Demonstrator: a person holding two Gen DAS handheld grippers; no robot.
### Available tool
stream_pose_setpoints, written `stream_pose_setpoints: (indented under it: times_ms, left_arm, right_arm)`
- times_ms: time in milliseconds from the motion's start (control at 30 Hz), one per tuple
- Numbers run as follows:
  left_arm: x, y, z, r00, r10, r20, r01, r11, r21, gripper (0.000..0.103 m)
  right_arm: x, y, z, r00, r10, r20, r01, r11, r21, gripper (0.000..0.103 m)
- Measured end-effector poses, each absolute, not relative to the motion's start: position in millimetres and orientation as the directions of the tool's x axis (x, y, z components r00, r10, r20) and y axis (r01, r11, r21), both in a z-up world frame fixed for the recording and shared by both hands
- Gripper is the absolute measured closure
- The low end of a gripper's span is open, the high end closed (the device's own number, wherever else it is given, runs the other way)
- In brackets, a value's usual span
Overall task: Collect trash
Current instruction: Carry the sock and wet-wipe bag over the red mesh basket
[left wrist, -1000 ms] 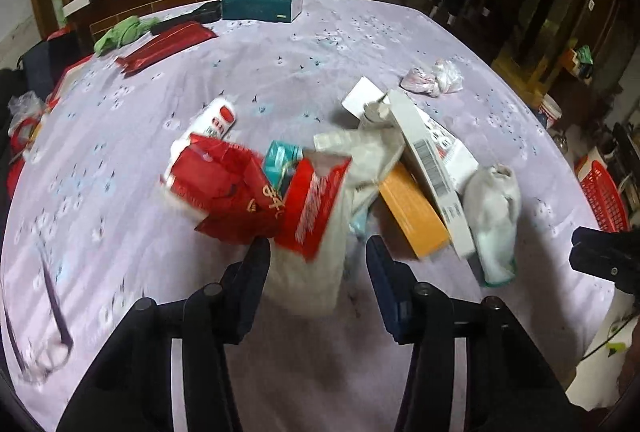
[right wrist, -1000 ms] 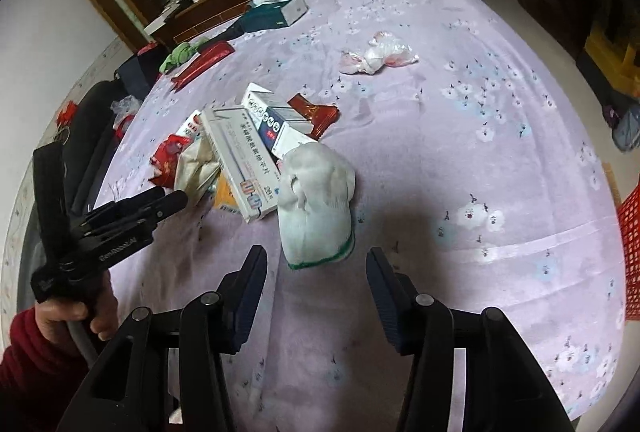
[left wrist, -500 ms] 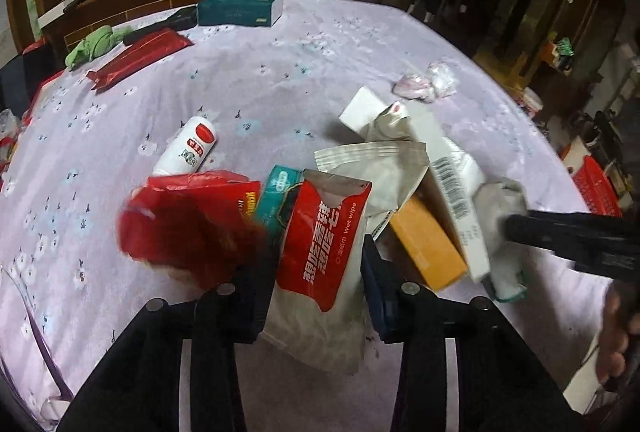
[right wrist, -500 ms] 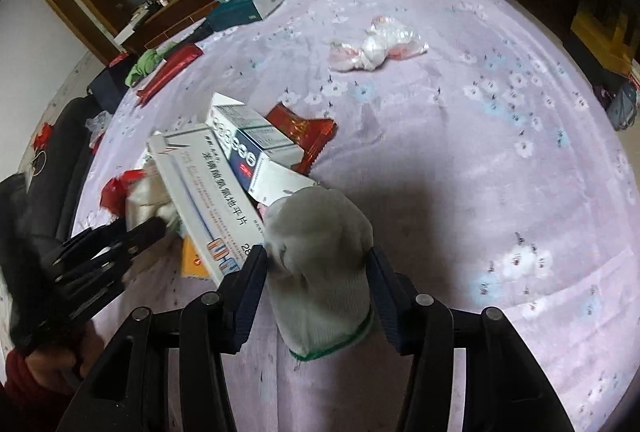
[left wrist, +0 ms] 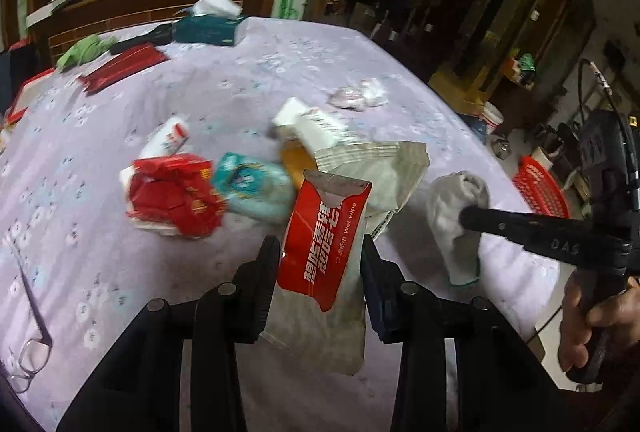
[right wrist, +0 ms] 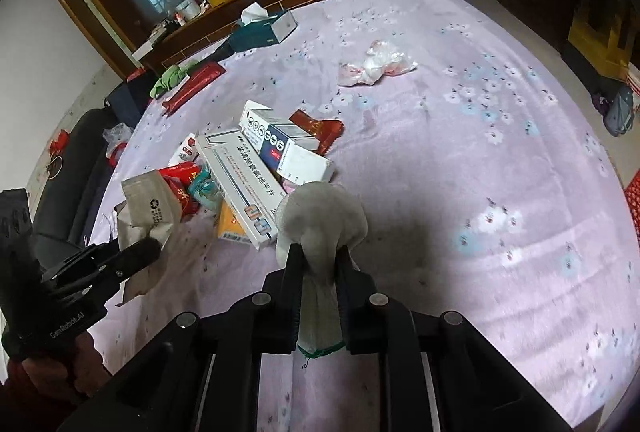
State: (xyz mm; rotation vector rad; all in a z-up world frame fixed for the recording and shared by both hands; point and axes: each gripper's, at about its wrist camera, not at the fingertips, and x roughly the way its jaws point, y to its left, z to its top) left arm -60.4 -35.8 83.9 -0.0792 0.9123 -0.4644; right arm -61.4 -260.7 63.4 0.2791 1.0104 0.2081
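Observation:
My left gripper (left wrist: 320,256) is shut on a red and grey wet wipe packet (left wrist: 326,252), held a little above the purple tablecloth (left wrist: 240,79). My right gripper (right wrist: 319,252) is shut on a grey-white sock (right wrist: 320,220) with a green cuff. In the left wrist view that sock (left wrist: 456,216) hangs from the right gripper's dark fingers (left wrist: 516,226). Between them lies a litter pile: white medicine boxes (right wrist: 244,183), an orange box (right wrist: 230,222), a red crumpled wrapper (left wrist: 172,193), a teal packet (left wrist: 252,183) and a small white bottle (left wrist: 168,137).
A crumpled pink-white plastic bag (right wrist: 376,65) lies farther back. At the far edge stand a teal tissue box (right wrist: 264,29), a green cloth (right wrist: 172,77) and a long red packet (right wrist: 194,85). A red basket (left wrist: 540,187) sits on the floor right of the table.
Both grippers went from open to shut: the left took hold of the wet wipe packet and raised it, the right closed on the sock. The red wrapper slid left.

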Motion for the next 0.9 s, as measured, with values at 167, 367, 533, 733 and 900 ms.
stream_pose_setpoints:
  times_ms: [167, 367, 533, 733, 900]
  left_arm:
    - [-64.7, -71.3, 94.2, 0.508, -0.453, -0.733, 0.416, 0.874, -0.251, 0.065]
    - [-72.7, -118.3, 107.6, 0.496, -0.486, -0.720, 0.496, 0.839, -0.224, 0.065]
    - [-80.2, -174.8, 116.0, 0.472, -0.520, -0.712, 0.560, 0.801, -0.213, 0.065]
    - [-83.1, -252.7, 122.2, 0.416, -0.573, -0.706, 0.640, 0.736, -0.219, 0.065]
    - [-84.9, -328.6, 128.3, 0.358, -0.623, -0.696, 0.705, 0.669, -0.235, 0.064]
  right_arm:
    - [-76.5, -281.5, 67.9, 0.531, 0.287, -0.797, 0.002, 0.940, 0.340, 0.087]
    - [-101.9, -325.8, 81.7, 0.579, 0.246, -0.777, 0.078, 0.932, 0.353, 0.087]
    - [-121.5, -380.5, 92.3, 0.609, 0.194, -0.769, 0.164, 0.918, 0.361, 0.087]
    - [-157.0, -457.7, 109.4, 0.651, 0.109, -0.751, 0.275, 0.888, 0.368, 0.087]
    - [-184.1, -527.1, 120.5, 0.675, 0.024, -0.737, 0.376, 0.849, 0.372, 0.087]
